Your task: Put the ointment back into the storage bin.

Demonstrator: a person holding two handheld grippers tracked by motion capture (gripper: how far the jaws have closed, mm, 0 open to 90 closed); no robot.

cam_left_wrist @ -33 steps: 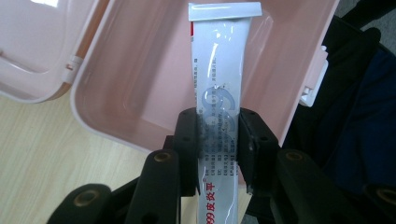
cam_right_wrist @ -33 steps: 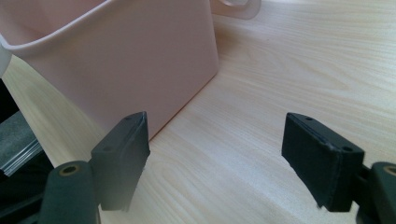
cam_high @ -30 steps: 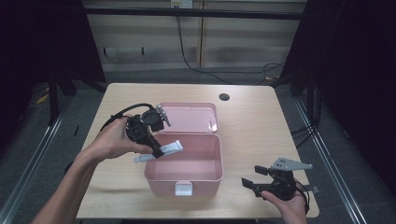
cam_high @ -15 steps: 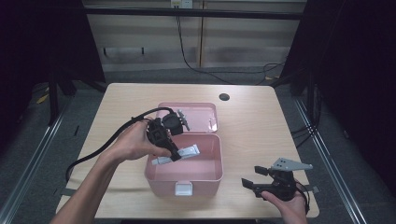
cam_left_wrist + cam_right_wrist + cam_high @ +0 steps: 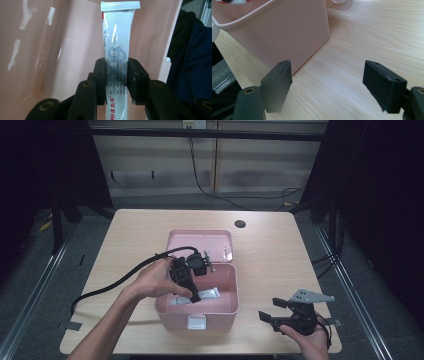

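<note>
**Tube held inside the pink box**

We grip a white squeeze tube with blue and red print between the left gripper's jaws, clamped on its sides. We hold it down inside the open pink plastic box, its crimped end toward the box wall. Our right gripper rests on the light wooden table just beside the box, jaws spread wide with nothing between them.

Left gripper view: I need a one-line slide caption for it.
Left gripper shut on a white ointment tube, held inside the pink box.
</note>
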